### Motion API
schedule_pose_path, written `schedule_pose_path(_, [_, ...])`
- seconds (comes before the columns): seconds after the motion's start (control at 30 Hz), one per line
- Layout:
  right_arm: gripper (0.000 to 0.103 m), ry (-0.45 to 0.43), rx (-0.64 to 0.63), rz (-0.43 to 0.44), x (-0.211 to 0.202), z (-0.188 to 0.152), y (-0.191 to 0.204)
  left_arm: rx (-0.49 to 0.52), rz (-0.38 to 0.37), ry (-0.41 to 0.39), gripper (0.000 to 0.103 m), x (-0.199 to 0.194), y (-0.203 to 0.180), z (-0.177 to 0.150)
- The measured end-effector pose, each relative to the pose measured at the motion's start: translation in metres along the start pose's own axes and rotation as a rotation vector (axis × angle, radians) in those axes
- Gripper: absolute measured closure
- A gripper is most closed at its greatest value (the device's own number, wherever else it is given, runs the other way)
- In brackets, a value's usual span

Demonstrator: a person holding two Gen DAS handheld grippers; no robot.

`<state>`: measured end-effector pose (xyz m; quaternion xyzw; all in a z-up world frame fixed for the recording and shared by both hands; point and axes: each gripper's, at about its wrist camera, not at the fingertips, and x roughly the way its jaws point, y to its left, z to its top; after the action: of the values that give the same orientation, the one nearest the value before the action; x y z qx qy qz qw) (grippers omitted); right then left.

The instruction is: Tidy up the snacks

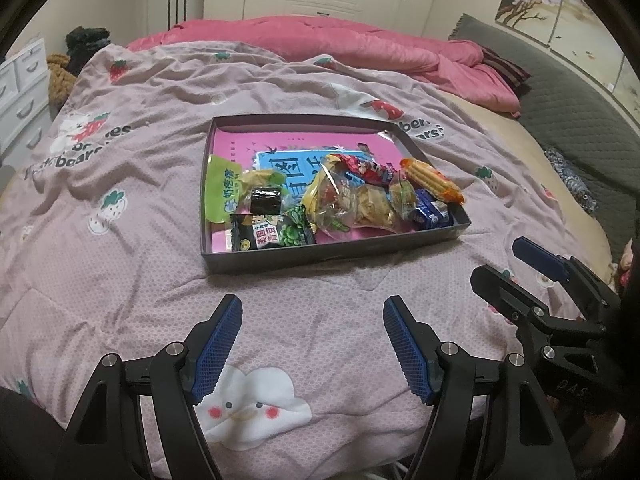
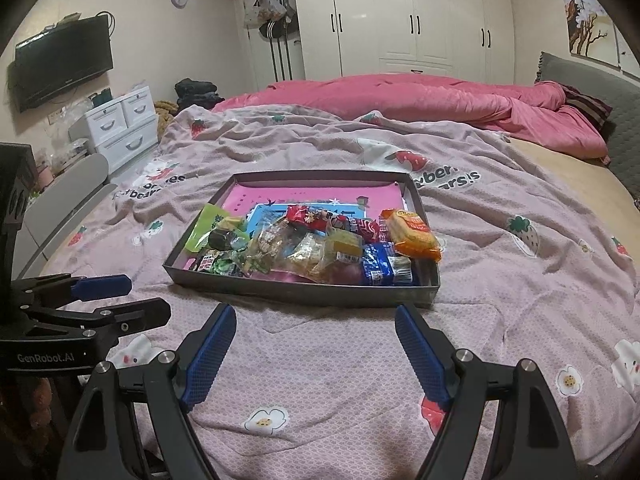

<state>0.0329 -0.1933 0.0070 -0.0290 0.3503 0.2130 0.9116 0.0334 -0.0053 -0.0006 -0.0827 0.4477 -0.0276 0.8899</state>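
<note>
Snacks (image 1: 340, 196) piled in tray (image 1: 320, 258) on bed — L gripper (image 1: 312, 344), R gripper (image 2: 316, 356) both wide apart, nothing held.

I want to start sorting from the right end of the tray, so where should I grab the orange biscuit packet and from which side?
Take the orange biscuit packet across its narrow width near the middle, coming from above with the right gripper, which is open and empty. The packet lies long and slightly raised on the pile by the right wall of the grey tray, so its top and long sides look exposed.
</note>
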Motion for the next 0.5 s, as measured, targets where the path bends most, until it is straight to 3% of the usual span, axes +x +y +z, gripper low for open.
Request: schedule_pose_path(0.5, [0.022, -0.004, 0.001, 0.001, -0.002, 0.001, -0.001, -0.01, 0.004, 0.0, 0.028, -0.0005, 0.0036, -0.0002])
